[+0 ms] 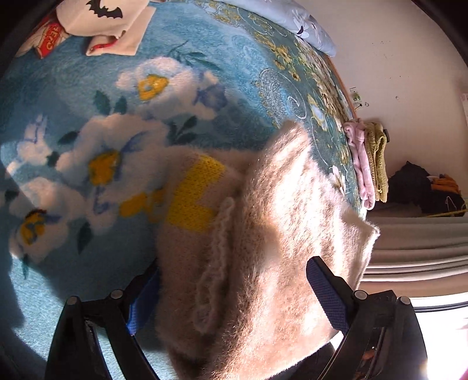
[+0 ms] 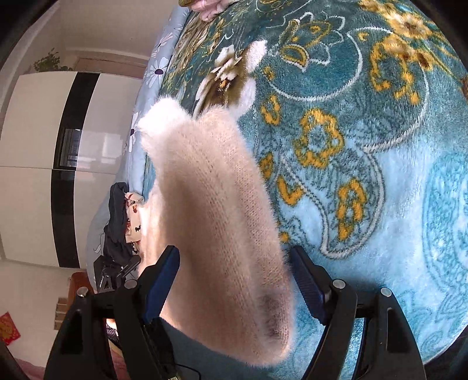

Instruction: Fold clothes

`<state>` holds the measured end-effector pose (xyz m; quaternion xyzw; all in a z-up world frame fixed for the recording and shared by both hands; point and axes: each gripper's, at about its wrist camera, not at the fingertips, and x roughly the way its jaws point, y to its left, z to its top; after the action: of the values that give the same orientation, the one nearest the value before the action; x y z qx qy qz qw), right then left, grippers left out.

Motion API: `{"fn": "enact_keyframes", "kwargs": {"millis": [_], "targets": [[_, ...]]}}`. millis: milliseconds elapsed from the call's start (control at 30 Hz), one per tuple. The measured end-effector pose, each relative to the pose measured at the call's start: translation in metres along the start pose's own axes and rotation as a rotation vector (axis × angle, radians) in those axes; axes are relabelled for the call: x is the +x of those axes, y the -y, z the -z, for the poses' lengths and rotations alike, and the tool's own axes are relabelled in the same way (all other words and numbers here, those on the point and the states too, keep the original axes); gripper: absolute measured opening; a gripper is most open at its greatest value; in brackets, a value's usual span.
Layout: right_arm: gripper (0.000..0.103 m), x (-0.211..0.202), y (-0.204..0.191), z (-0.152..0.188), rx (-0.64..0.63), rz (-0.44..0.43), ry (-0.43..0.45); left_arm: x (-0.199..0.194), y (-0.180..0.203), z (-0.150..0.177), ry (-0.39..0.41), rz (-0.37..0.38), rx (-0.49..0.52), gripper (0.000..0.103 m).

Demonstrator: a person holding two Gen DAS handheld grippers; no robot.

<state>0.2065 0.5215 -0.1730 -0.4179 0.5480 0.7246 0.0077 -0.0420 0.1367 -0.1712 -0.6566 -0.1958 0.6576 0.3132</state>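
Filling the lower centre of both views, the fuzzy cream knitted sweater lies on a blue floral fleece blanket, between spread, released left tongs and right tongs.

Bed with blue floral blanket; fuzzy cream sweater at 5 o'clock, folded white garment at 11.
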Motion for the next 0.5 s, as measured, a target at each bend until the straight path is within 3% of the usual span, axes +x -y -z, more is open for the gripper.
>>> {"fn": "enact_keyframes", "kwargs": {"millis": [100,500], "targets": [[0.091,0.003,-0.002,-0.005,-0.002,-0.034,-0.006,0.002,-0.003,-0.004,-0.014,0.042,0.003,0.094],[0.091,0.024,-0.015,-0.026,-0.06,-0.095,-0.044,0.011,-0.019,-0.023,-0.081,0.193,-0.038,0.097]]}}
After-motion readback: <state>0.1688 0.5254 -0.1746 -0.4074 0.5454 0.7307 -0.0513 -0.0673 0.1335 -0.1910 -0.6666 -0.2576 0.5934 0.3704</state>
